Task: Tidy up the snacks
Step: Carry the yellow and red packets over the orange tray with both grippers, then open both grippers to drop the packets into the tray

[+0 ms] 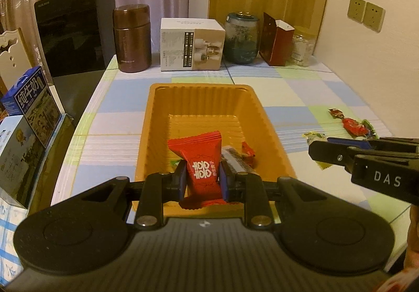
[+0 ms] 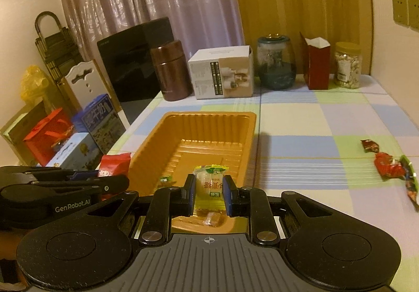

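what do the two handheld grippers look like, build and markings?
Both match: black plastic bodies with a ribbed grey top plate, two round black discs at the sides, and linkage arms with silver pivot screws. The left gripper and right gripper have black fingers with blue pads. White lettering on the sides: "GenRobot_AI" on the left, "DAS" on the right. No cables or sleeves visible.

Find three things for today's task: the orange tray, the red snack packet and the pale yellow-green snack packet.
orange tray [image 1: 201, 98], left wrist view, far inner wall.
red snack packet [image 1: 200, 150], left wrist view, upper front face.
pale yellow-green snack packet [image 2: 209, 182], right wrist view, middle of the clear front.
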A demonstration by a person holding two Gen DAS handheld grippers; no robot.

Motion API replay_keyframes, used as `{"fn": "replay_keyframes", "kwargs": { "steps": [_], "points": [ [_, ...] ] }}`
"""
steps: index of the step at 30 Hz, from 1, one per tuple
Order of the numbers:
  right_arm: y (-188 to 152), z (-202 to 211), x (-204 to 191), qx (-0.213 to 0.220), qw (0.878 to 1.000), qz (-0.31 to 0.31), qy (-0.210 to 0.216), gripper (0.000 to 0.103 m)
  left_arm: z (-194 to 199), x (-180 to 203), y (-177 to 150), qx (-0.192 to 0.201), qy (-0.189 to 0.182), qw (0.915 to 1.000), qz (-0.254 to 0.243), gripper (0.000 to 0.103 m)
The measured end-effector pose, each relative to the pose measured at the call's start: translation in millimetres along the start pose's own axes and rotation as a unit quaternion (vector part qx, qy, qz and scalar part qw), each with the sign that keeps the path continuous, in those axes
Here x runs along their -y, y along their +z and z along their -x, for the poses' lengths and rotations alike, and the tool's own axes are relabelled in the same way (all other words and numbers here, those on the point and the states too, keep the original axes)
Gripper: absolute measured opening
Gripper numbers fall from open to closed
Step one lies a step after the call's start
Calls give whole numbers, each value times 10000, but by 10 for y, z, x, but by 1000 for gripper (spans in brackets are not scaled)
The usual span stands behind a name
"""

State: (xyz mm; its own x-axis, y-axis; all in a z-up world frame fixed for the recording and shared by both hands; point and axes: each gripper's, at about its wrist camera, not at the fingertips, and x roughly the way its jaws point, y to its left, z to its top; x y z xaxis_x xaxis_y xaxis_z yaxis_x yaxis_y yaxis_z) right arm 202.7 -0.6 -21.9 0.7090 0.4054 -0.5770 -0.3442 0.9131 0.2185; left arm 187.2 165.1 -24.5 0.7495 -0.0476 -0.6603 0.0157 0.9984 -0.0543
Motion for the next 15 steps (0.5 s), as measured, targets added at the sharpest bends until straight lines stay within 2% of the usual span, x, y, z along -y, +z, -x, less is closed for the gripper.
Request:
{"fn": "replay_keyframes", "kwargs": {
  "steps": [12, 14, 15],
  "points": [
    [44, -445, 49, -170, 9997, -159, 104, 22, -503, -93, 87, -199, -56, 9996, -173, 23],
    [43, -493, 64, -199, 9995, -193, 127, 22, -577, -98, 70, -250, -46, 9995, -169, 26],
    [41, -513, 67, -211, 9995, -205, 144, 22, -593, -102, 60, -260, -16, 9995, -169, 33]
  ]
}}
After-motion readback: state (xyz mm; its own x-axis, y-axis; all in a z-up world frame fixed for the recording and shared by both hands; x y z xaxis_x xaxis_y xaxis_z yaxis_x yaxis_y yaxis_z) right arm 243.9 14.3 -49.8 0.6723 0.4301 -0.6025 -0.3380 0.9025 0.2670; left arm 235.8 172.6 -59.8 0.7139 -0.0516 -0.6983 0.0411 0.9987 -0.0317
